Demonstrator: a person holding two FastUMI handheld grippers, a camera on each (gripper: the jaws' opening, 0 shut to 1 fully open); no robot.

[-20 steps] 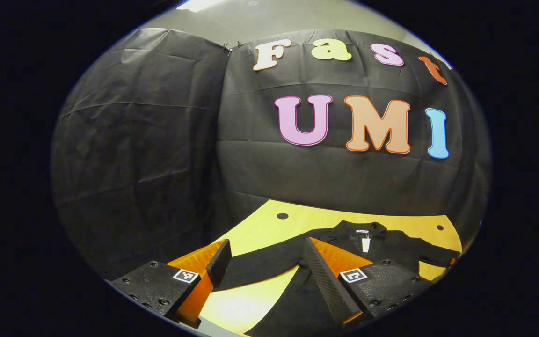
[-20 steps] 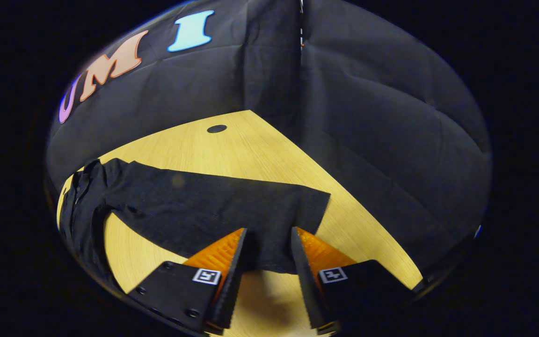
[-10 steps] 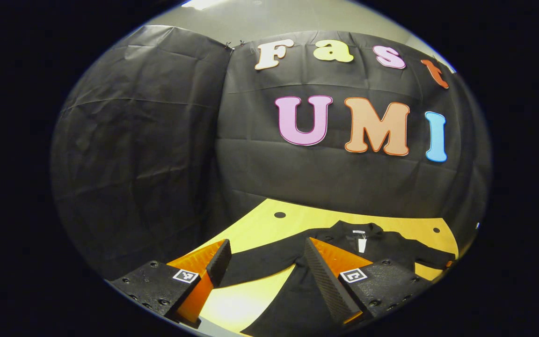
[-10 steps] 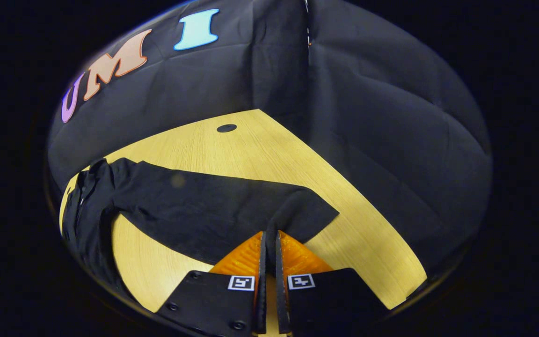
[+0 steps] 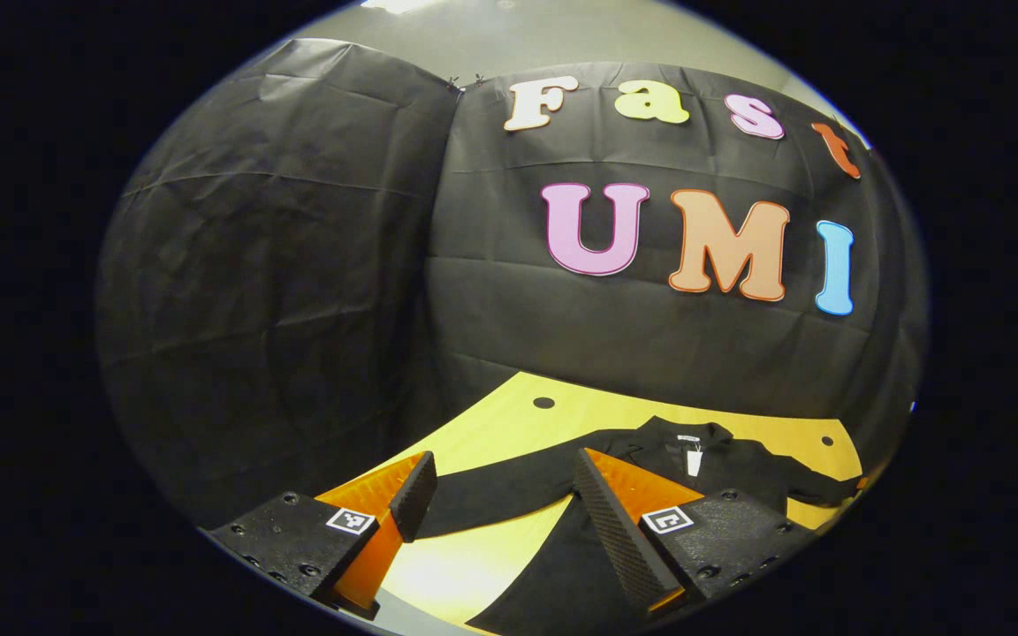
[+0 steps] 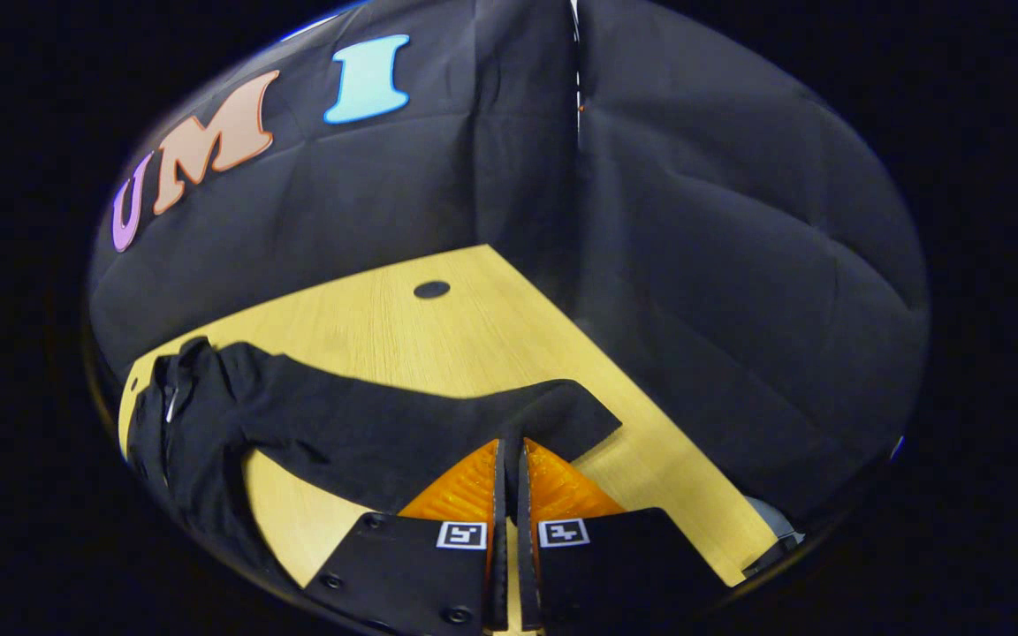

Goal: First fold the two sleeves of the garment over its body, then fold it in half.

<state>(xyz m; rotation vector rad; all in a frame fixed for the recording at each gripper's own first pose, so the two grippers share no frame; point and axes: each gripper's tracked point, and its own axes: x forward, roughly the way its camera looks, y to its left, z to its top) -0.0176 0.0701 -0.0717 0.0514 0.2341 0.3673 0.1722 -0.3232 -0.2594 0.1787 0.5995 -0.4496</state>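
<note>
Booth: I see black cloth walls (image 5: 279,265) on two sides.
Table (image 6: 438,336): one, pale wood, two dark holes (image 5: 543,403).
Garment (image 5: 721,464): one, black, flat on table, sleeves spread.
Left gripper (image 5: 502,484): jaws wide apart, holding nothing.
Right gripper (image 6: 509,464): pinched tight onto sleeve (image 6: 438,424) cuff.

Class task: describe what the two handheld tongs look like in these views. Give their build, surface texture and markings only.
The left tongs and the right tongs share one build: two wedge-shaped fingers tapering forward from black, grainy blocks fastened with round screws. Each block carries a small white square tag printed with a black pattern. The fingers' inner faces are ribbed with fine ridges.
</note>
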